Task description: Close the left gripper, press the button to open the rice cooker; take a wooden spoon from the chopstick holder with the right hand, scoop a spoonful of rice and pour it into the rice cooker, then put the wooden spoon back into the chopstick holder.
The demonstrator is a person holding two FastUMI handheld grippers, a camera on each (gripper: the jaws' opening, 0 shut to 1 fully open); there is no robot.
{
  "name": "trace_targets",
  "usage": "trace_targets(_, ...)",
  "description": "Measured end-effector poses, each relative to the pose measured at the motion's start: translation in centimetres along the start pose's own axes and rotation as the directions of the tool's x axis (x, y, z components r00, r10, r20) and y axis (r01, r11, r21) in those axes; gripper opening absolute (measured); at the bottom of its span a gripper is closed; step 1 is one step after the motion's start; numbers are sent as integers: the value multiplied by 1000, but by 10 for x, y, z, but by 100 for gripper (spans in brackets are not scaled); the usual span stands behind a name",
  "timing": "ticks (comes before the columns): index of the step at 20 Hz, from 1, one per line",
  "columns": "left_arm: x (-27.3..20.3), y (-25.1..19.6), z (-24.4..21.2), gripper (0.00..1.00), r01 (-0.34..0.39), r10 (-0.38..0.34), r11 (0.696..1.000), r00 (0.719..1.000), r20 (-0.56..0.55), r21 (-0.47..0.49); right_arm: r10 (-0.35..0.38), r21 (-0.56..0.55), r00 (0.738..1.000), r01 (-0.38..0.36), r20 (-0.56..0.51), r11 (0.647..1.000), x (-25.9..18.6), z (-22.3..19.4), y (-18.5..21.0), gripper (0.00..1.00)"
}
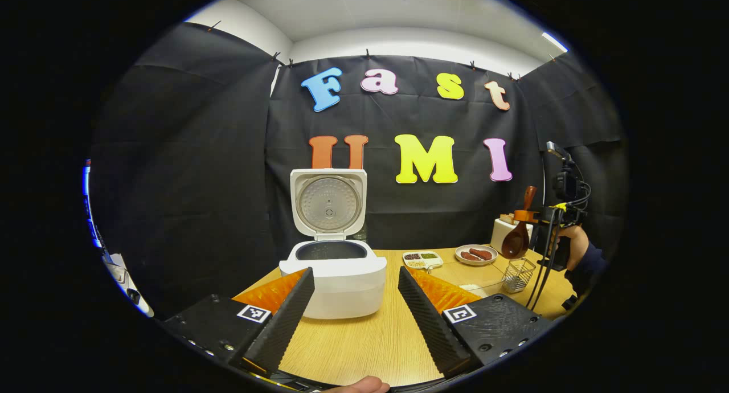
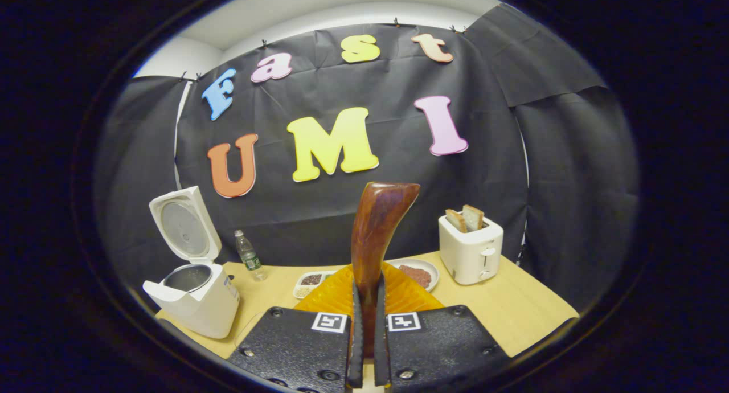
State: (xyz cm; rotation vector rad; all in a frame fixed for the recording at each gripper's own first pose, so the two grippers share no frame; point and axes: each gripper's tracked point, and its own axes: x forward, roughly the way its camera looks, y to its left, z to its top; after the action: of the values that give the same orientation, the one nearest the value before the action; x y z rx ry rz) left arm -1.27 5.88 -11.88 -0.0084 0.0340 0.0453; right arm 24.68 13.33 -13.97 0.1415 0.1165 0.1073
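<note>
The white rice cooker [image 1: 333, 276] stands open on the wooden table [image 1: 364, 342], its lid [image 1: 328, 202] raised upright. My left gripper [image 1: 356, 319] hovers in front of it, open, with nothing between its fingers. At the far right of the left gripper view, the right gripper [image 1: 532, 215] holds the wooden spoon [image 1: 517, 239] bowl-down, just above the wire chopstick holder [image 1: 518, 274]. In the right gripper view my right gripper [image 2: 367, 330] is shut on the wooden spoon's handle [image 2: 376, 233], which rises straight ahead. The open rice cooker [image 2: 193, 293] sits far to its left.
A divided dish of grains [image 1: 422, 259] and a plate of sausages [image 1: 476, 254] lie behind the holder. Something white, perhaps rice in a clear bowl [image 1: 471, 287], sits beside the holder. A toaster with bread [image 2: 470, 248] and a water bottle [image 2: 248, 256] stand near the wall.
</note>
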Motion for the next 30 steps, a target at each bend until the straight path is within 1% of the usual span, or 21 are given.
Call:
trace_targets(3,-2,-1,-9,94,0,0,1000,1000,-11,5,10,-41,1000,-10,-10,999,8,-20,25,12)
trace_targets(6,-6,3,-15,94,-6,6,1000,1000,-16,-1,33,-72,998,-37,-52,997,20,-50,50,12)
trace_targets(10,-8,7,-22,95,-3,2,1000,1000,-26,-24,21,-138,995,-34,-93,990,37,-96,66,13)
trace_targets(14,-5,14,-25,94,-6,5,999,1000,-28,-35,-48,-237,995,28,-83,971,48,-126,62,13)
trace_targets(16,-2,13,-28,94,0,-1,999,999,-32,-44,-103,-275,993,82,-65,958,52,-134,53,13)
trace_targets(17,-1,12,-30,94,4,-6,999,999,-37,-47,-130,-298,990,110,-48,948,54,-136,49,13)
trace_targets(19,2,12,-33,94,4,-6,999,999,-42,-51,-159,-390,987,138,-22,911,60,-144,48,13)
trace_targets(20,2,12,-35,94,9,-11,999,999,-47,-54,-162,-399,986,134,-38,907,61,-154,51,13)
trace_targets(21,3,12,-36,94,10,-13,998,999,-50,-56,-161,-388,985,127,-56,913,61,-161,56,12)
trace_targets(22,3,12,-37,94,9,-12,998,999,-53,-58,-156,-374,986,126,-51,919,60,-161,59,13)
trace_targets(23,3,14,-35,94,3,-6,998,999,-52,-58,-135,-344,988,103,-70,933,60,-164,67,13)
trace_targets(25,4,13,-34,94,4,-6,998,999,-47,-57,-105,-318,991,73,-84,945,61,-165,81,13)
trace_targets(29,4,13,-35,94,0,-3,999,999,-53,-48,-53,-292,991,16,-120,956,58,-170,102,13)
trace_targets(30,3,14,-34,94,-1,-1,999,999,-53,-49,-29,-285,990,-12,-138,959,57,-173,110,13)
